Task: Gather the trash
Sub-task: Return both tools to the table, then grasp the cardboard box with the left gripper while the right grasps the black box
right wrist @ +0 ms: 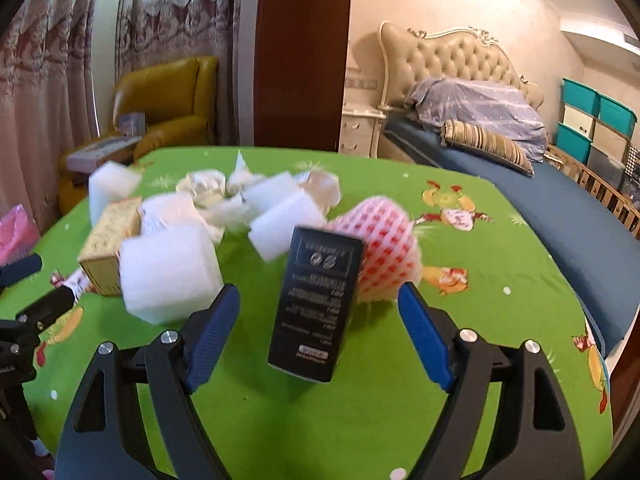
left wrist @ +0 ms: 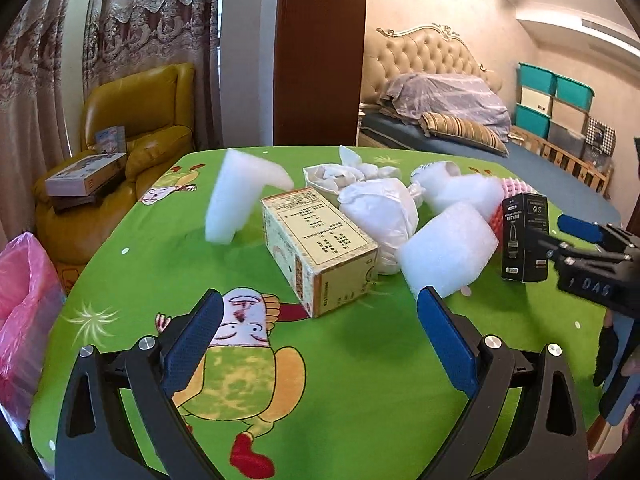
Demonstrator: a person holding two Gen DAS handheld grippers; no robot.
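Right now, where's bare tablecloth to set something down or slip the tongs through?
Free: the near strip of green tablecloth in front of the yellow carton, and the right side beyond the pink foam net toward the bed. Crowded: the far middle, where foam blocks, white bag and black box bunch together.

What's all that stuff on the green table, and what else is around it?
Table: one, green cartoon cloth.
Black box: one, upright, between the right gripper's open fingers, untouched.
Yellow carton: one, lying mid-table.
Foam pieces: several, white, scattered.
White bag: one, behind the carton.
Fruit net: one, pink-white, behind the black box.
Pink bag: one, off the table's left edge.
Armchair: one, yellow, far left.
Bed: one, blue, right.
Left gripper: open, empty.
Right gripper: open.
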